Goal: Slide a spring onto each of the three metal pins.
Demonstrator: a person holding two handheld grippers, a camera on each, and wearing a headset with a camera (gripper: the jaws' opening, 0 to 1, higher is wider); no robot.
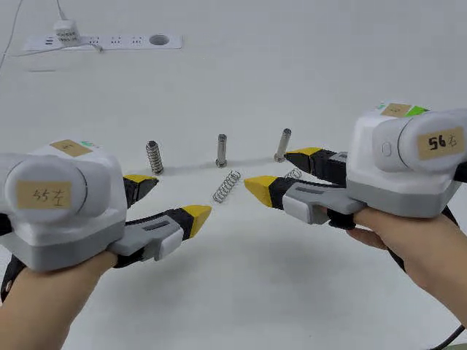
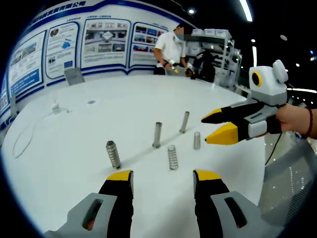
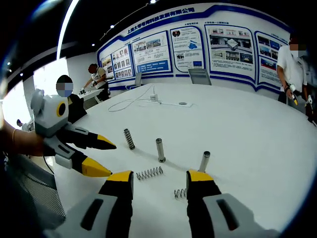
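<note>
So, one shiny metal pin [image 1: 152, 144] wore a spring [image 1: 155, 160]. A loose wire spring [image 1: 227, 187] lay on the white bench [image 1: 241, 292] between the yellow-tipped left tool [image 1: 179, 195] and right tool [image 1: 268, 167], both spread empty. Pinching it seemed next.

The pins [image 1: 221, 150] are bare grey metal with a dull satin sheen; the springs [image 1: 227, 187] are bright wire coils. The table [image 1: 241, 80] is smooth, matt white. The left gripper [image 1: 181, 195] and right gripper [image 1: 268, 166] have smooth white and grey plastic shells, matt yellow-tipped black jaws, and tan paper labels [image 1: 44, 195]
</note>
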